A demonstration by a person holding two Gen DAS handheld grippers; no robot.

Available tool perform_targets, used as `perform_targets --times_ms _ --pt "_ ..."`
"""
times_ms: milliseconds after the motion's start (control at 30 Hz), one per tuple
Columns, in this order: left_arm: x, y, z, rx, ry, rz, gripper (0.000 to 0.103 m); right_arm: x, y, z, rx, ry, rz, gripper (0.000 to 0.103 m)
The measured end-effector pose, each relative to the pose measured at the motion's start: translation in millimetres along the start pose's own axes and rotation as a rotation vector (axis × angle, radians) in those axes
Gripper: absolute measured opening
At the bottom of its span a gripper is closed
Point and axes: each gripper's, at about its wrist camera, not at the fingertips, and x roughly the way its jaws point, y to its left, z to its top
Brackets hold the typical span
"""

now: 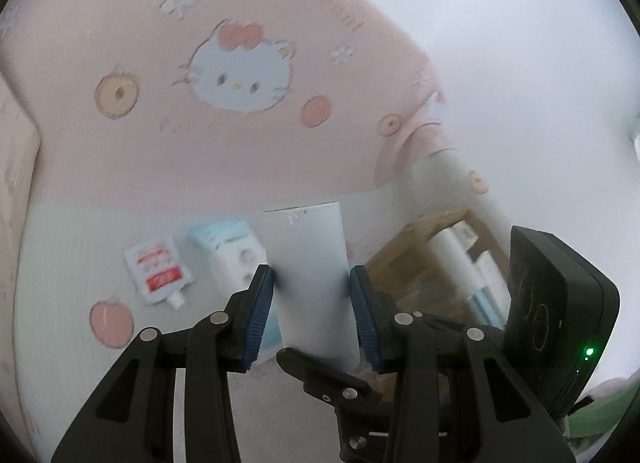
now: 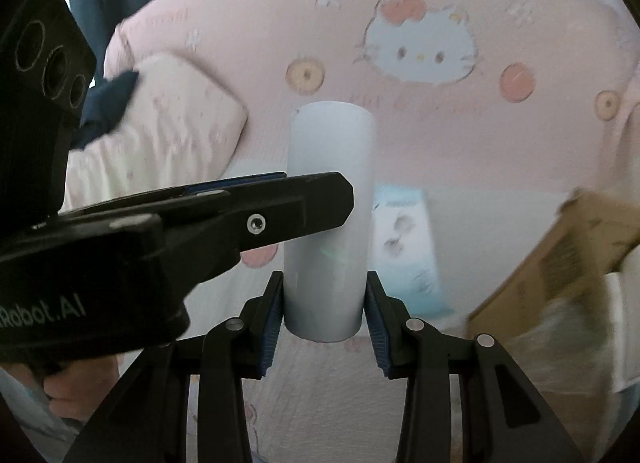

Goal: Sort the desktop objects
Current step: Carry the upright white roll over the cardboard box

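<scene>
A plain white tube (image 1: 308,255) is lifted off the surface, and both grippers hold it. In the left wrist view my left gripper (image 1: 310,279) is shut on it, blue pads pressing both sides. The right gripper's black housing (image 1: 560,303) with a green light sits at the right, and one of its fingers crosses under the tube's near end. In the right wrist view my right gripper (image 2: 324,291) is shut on the tube's (image 2: 332,167) lower end. The left gripper (image 2: 316,187) comes in from the left and clamps the tube higher up.
Below lie a white and red spouted pouch (image 1: 158,269) and a blue and white carton (image 1: 232,247) (image 2: 404,247). A cardboard box (image 1: 432,259) (image 2: 560,263) holding rolls stands at the right. A pink cartoon-cat cloth (image 1: 240,75) covers the surface. A pale cushion (image 2: 160,135) lies at the left, and a person's hand (image 2: 72,395) grips the left tool.
</scene>
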Motion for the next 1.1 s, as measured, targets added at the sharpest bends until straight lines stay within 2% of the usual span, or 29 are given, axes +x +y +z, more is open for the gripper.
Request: perform_targets --times_ms 200,333,500,733,900,1100 --pt "-2.7 -24.3 15.1 0.007 -0.011 -0.066 0.043 -31.8 -13.8 5.9 0.016 -0.062 -0.020 0.036" --pt "-1.3 -45.2 19.4 0.039 -0.025 -0.117 0.043 -54.9 -24.7 8.3 0.019 -0.082 -0.069 0.036" --pt "8.3 -72.3 27.6 0.074 -0.015 -0.176 0.043 -83.2 -42.4 9.1 0.048 -0.112 -0.123 0.036" --pt "28.4 -107.5 40.1 0.098 0.022 -0.274 0.041 -112.3 -75.1 8.4 0.138 -0.157 -0.146 0.036" --pt "50.5 -127.7 43.1 0.105 0.075 -0.300 0.040 -122.0 -101.7 4.5 0.236 -0.163 -0.134 0.036" --pt "80.8 -153.2 42.6 0.153 0.165 -0.271 0.040 -117.9 -133.3 -7.1 0.374 -0.120 -0.109 0.036"
